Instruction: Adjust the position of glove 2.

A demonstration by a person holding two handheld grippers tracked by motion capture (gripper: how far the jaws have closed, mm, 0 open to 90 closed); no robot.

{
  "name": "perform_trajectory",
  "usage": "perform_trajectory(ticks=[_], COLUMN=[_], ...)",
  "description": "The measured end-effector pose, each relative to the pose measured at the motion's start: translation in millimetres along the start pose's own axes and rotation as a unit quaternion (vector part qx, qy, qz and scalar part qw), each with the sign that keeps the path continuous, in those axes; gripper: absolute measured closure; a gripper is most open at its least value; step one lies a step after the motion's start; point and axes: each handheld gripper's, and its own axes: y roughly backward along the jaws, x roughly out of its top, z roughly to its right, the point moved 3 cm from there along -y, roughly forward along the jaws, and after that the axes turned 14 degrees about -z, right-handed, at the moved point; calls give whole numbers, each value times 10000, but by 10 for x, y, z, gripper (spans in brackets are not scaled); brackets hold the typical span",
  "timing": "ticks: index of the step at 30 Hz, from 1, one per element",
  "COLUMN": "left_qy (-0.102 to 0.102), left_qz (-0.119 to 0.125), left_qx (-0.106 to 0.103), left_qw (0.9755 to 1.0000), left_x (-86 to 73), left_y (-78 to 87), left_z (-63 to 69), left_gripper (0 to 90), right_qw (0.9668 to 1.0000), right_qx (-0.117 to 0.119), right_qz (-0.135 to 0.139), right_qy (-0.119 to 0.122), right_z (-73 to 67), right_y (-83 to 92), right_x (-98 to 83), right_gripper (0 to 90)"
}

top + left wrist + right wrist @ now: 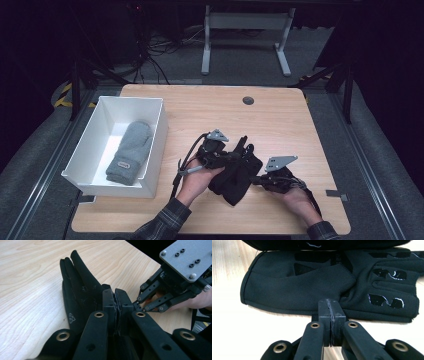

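Both hand-held grippers meet at a black glove (235, 172) on the desk (280, 115). The left hand-held gripper (115, 298) is pressed together on the glove; the right hand-held gripper (331, 307), jaws together, touches its edge.

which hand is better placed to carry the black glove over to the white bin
Left, likely. The left gripper is shut at the glove and nearer the bin; the right gripper sits at the glove's far side.

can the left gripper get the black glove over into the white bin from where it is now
Probably yes. The left gripper is shut on the black glove, and bare table lies between it and the white bin with the grey mitten. The right gripper looks shut at the glove's edge and may need to release.
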Motion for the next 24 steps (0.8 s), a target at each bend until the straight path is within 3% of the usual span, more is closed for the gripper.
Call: perform_trajectory(ticks=[8,15,20,24], left_qy=[-68,-206,-210,-240], left_qz=[-117,-365,-368,-445], left_qx=[-87,-217,-309,-353], left_qw=[9999,9989,9986,9981], left_x=[37,24,-13,-39], left_y=[-195,-336,-348,-380], left_z=[65,132,141,166], left_gripper=[879,867,849,892], right_qw=[10000,10000,9997,9987], right_qx=[10,13,-171,-373], right_qz=[31,23,113,209], right_qy=[0,12,-113,-292], right_z=[3,3,71,174], right_y=[-33,-26,96,225], right_x=[40,33,-46,-155], right_gripper=[900,900,898,862])
